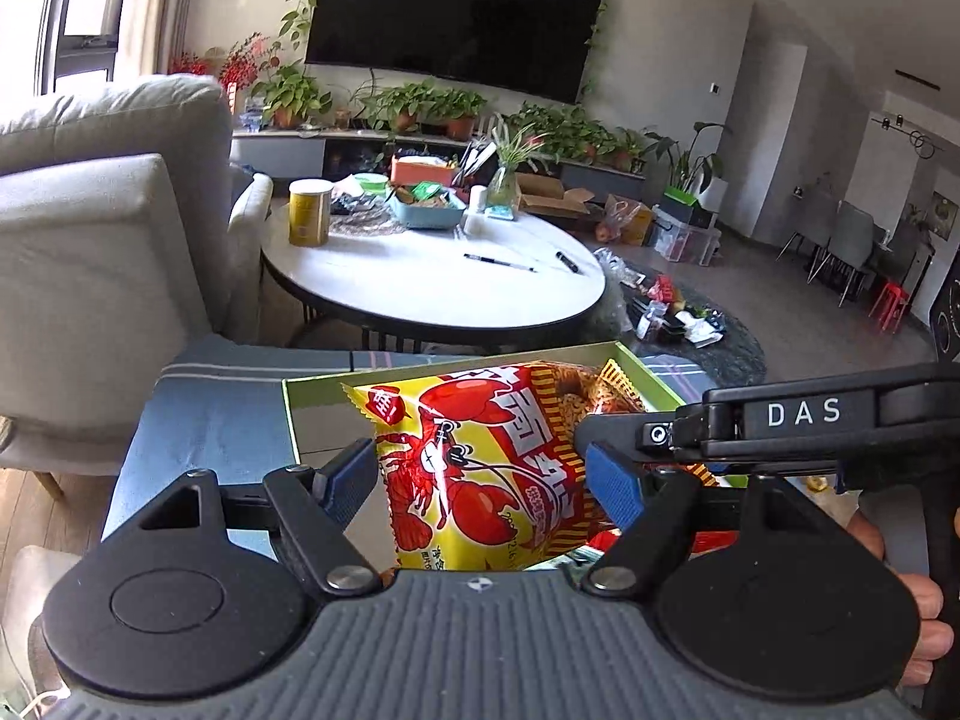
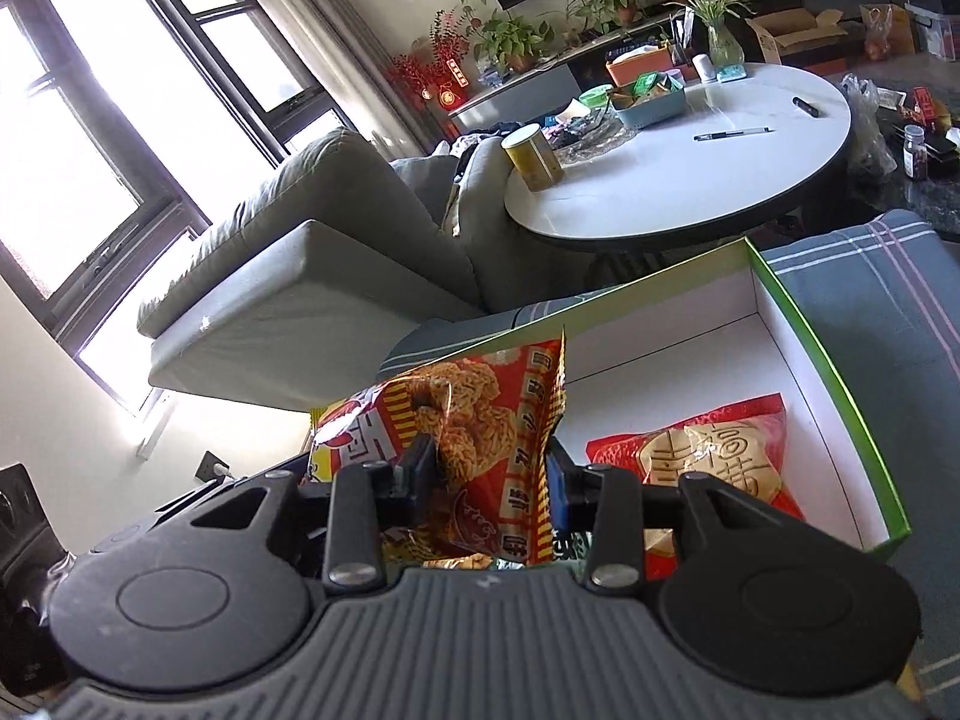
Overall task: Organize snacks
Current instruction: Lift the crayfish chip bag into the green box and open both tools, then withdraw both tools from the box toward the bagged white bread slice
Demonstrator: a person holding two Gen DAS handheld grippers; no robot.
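Right tongs [image 2: 489, 480]: you pinch the yellow lobster snack bag [image 2: 474, 420] above the green-rimmed box [image 2: 840, 378].
Left tongs [image 1: 480, 474]: spread, flanking that bag.
Box: red packet [image 2: 720, 456] inside, near corner.

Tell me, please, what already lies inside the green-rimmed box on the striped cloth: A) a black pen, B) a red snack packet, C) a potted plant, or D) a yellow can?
B: in the right wrist view a red snack packet lies flat on the white floor of the green-rimmed box, while the yellow can and the pen sit on the round table beyond.
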